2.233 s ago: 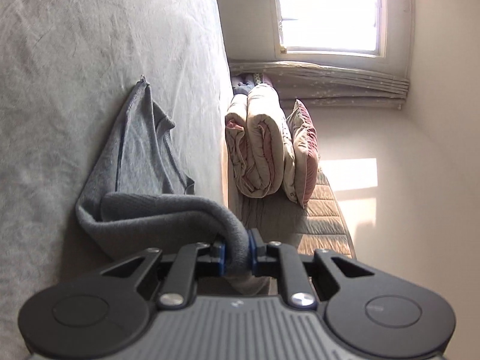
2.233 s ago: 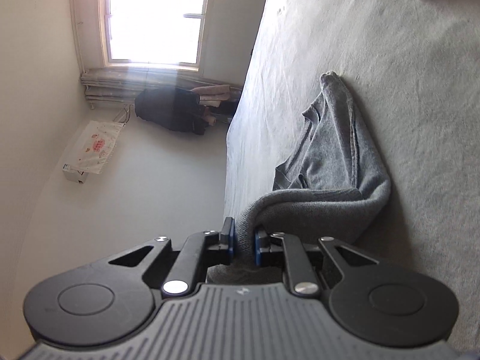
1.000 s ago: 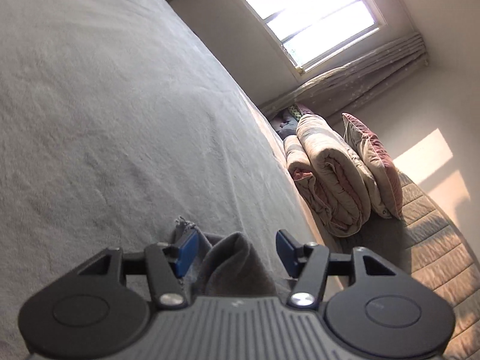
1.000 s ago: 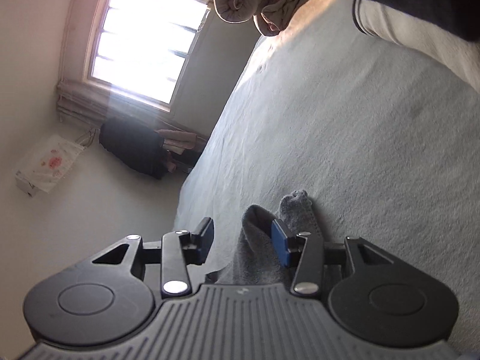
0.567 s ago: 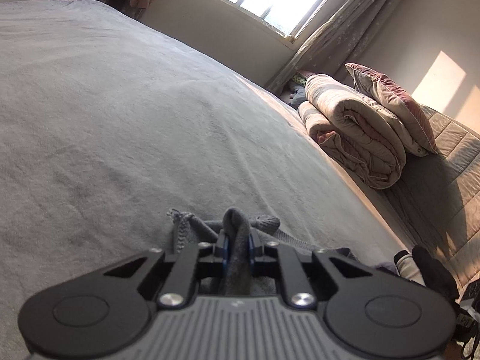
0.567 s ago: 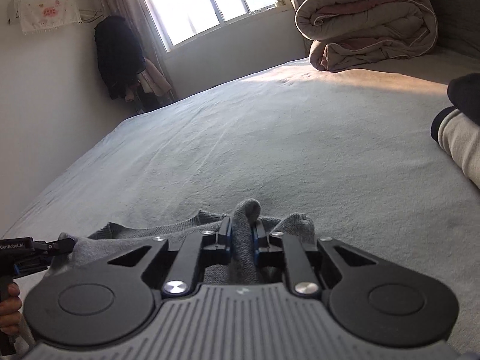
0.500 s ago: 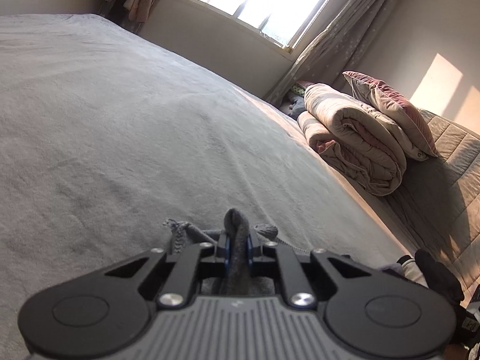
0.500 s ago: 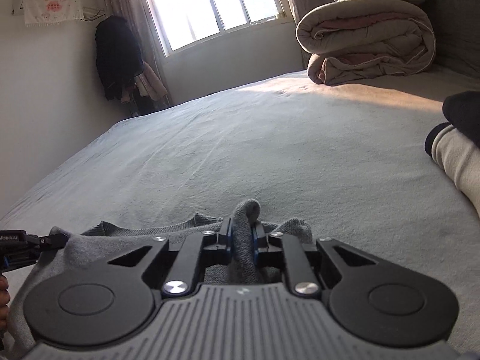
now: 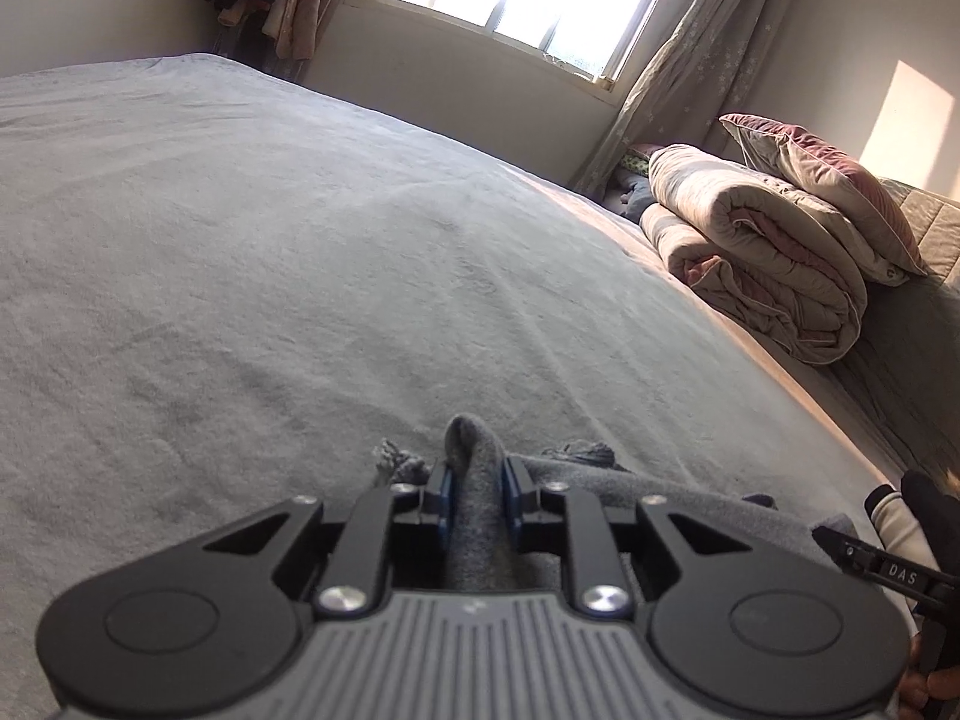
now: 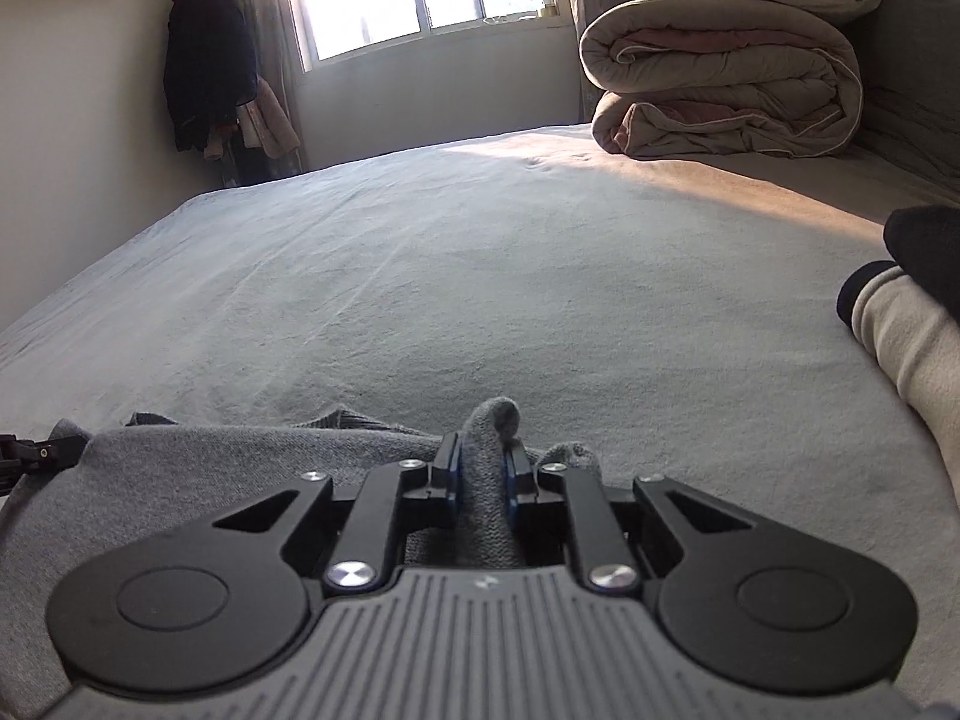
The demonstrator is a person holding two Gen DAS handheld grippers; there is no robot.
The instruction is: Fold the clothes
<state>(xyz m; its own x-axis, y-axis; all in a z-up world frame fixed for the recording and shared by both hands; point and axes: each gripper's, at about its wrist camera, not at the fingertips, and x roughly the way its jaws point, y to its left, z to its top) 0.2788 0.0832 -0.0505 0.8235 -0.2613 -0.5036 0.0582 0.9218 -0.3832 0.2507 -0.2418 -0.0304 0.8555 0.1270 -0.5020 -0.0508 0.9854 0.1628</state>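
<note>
A grey knit garment point(image 10: 210, 468) lies flat on the grey bed sheet point(image 10: 480, 276), close under both grippers. My left gripper point(image 9: 477, 480) has a raised fold of the garment point(image 9: 471, 438) between its blue pads, which still touch the cloth while the jaws are opening slightly. My right gripper point(image 10: 483, 456) pinches another fold of it point(image 10: 498, 414) the same way, its jaws also opening a little. The garment point(image 9: 690, 504) stretches rightward in the left wrist view toward the other gripper's body point(image 9: 882, 570). Most of the garment is hidden under the gripper bodies.
A rolled quilt point(image 9: 756, 252) and a pillow point(image 9: 828, 192) sit at the bed's far right. Dark clothes point(image 10: 204, 60) hang in the corner by the window. A cream sleeve with a dark cuff point(image 10: 900, 324) rests on the bed at right. Wide sheet stretches ahead.
Both grippers rolled from sideways to upright, let go of the hanging garment, then closed on new folds of it lying on the bed. The jaws now stand a touch wider.
</note>
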